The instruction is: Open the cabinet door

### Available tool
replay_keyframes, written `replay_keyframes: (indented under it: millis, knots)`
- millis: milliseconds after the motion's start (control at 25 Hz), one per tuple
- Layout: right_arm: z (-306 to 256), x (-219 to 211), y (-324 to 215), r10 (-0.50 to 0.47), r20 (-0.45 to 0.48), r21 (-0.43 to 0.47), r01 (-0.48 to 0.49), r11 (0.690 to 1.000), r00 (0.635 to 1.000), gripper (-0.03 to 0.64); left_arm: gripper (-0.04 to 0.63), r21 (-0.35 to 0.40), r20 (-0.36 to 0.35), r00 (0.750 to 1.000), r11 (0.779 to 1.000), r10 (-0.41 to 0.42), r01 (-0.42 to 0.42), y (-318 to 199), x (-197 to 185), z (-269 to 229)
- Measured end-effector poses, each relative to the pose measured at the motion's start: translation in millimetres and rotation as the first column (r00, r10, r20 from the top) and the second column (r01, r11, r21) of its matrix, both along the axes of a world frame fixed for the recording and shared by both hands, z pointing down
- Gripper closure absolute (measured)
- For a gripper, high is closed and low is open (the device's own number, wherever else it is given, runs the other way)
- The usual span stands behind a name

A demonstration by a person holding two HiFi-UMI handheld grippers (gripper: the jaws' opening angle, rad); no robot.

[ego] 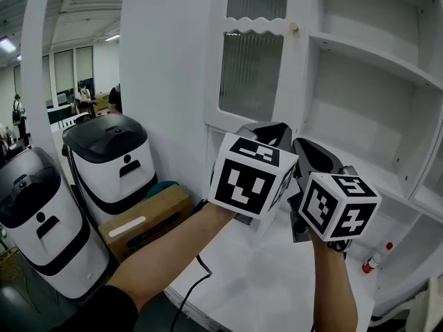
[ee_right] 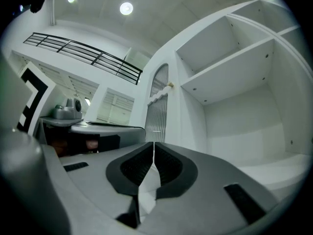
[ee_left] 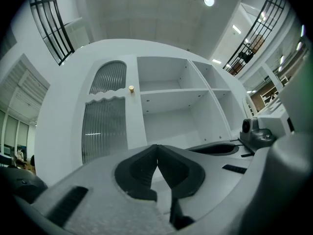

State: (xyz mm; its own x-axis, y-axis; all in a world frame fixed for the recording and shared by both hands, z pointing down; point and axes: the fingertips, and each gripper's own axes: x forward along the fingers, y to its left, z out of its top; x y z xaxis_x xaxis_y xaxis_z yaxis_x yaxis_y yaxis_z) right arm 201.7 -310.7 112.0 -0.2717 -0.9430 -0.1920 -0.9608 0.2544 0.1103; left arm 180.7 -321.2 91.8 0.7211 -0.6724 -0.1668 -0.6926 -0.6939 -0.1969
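Observation:
A white cabinet has a narrow door (ego: 250,71) with ribbed glass panes and a small round wooden knob (ego: 294,28) at its right edge. The door (ee_left: 105,116) and knob (ee_left: 131,88) also show in the left gripper view, and the knob (ee_right: 170,85) in the right gripper view. To the door's right are bare white shelves (ego: 374,64). My left gripper (ego: 268,131) is held below the door, shut and empty, with its jaws (ee_left: 157,148) pressed together. My right gripper (ego: 309,148), close beside it on the right, is also shut (ee_right: 154,146) with nothing in it. Neither touches the cabinet.
Two white-and-black rounded machines (ego: 111,161) (ego: 38,216) stand on the floor at left, with a cardboard box (ego: 149,220) beside them. A white countertop (ego: 270,282) lies under my arms, with a black cable (ego: 197,279). A red-capped bottle (ego: 374,260) lies low right. People stand far left.

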Motion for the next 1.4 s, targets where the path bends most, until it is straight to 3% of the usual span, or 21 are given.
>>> replay_keyframes:
  millis: [320,720,960,1240,1400]
  knots:
    - [-17.4,9.2,-23.5,-0.054,-0.019,0.032,0.055,0.998,0.998,0.595,0.581,0.137,-0.010,0.998,0.989,-0.057,0.058,-22.6,10.3,-30.3]
    - [-43.9,19.2,-41.3,-0.093,-0.038,0.074,0.096,0.993,0.995,0.595,0.581,0.233,-0.026,0.995,0.967,-0.095,0.098,-40.9,19.4,-68.7]
    - [-41.5,15.5,-55.0,-0.094,-0.049,0.067,0.097,0.993,0.994,0.595,0.580,0.319,-0.036,0.995,0.943,-0.093,0.100,-50.3,18.3,-92.7]
    - [-43.3,18.8,-69.8,-0.045,-0.058,0.066,0.049,0.997,0.997,0.595,0.580,0.357,-0.057,0.997,0.932,-0.045,0.063,-69.7,17.2,-114.0]
    - [-48.0,21.7,-75.0,-0.011,-0.065,0.079,0.016,0.997,0.998,0.595,0.580,0.401,-0.058,0.998,0.915,-0.022,0.044,-77.7,21.2,-124.9]
